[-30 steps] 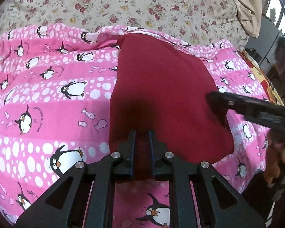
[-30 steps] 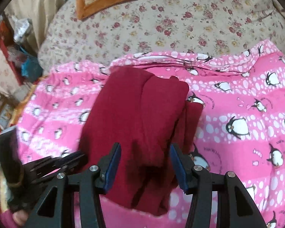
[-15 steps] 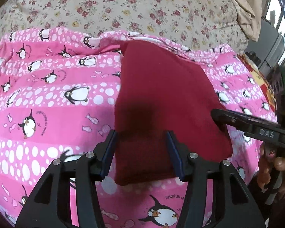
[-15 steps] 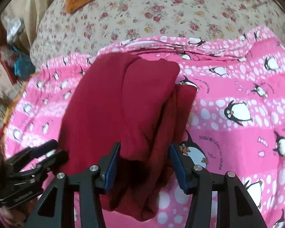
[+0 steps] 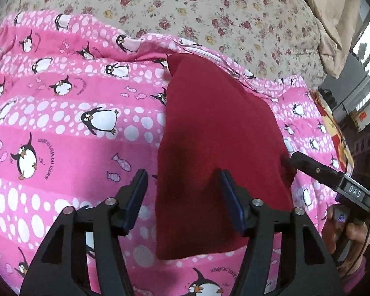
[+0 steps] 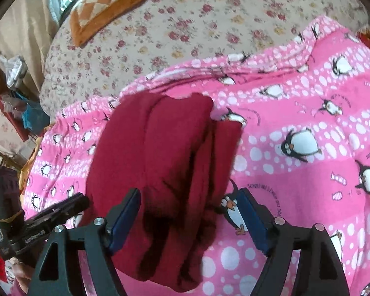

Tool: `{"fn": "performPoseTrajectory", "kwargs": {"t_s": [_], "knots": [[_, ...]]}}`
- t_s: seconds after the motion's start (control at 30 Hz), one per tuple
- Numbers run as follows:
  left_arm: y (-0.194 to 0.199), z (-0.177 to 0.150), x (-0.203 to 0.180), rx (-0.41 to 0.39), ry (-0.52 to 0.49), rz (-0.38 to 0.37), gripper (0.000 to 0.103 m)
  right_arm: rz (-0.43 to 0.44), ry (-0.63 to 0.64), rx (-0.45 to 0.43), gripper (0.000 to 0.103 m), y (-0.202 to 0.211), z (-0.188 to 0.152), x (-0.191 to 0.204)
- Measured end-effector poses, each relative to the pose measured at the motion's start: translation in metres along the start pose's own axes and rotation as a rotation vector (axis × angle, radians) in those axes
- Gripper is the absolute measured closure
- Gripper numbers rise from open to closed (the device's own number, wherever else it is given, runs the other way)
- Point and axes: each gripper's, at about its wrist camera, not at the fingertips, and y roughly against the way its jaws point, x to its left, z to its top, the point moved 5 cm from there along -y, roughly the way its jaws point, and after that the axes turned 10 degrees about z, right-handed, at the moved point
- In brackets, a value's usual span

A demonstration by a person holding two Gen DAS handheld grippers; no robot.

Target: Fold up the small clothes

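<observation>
Left wrist view: rides on the left gripper [image 5: 182, 197], looking forward and steeply down along its jaws, close above the bed.
Right wrist view: rides on the right gripper [image 6: 187, 219], also tilted steeply down, close above the bed.
Shared ground: both take in the red folded garment [image 5: 222, 148] on the pink penguin blanket [image 5: 61, 135], the floral bedspread [image 6: 185, 24] beyond.
Cross-sight: each view catches the other gripper at its edge.

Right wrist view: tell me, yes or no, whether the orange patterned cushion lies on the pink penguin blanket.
No, the orange patterned cushion lies on the floral sheet, apart from the pink penguin blanket.
</observation>
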Motion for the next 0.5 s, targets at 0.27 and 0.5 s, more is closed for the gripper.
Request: {"fn": "performPoseTrajectory", "kwargs": {"t_s": [0.27, 0.5], "knots": [[-0.020, 0.008, -0.005, 0.061, 0.006, -0.115, 0.030, 0.035, -0.126, 0.028, 0.016, -0.025, 0.009, -0.028], [-0.051, 0.012, -0.003, 0.139, 0.062, -0.224, 0.016, 0.143, -0.148, 0.041, 0.006, -0.052, 0.011, -0.034]]}}
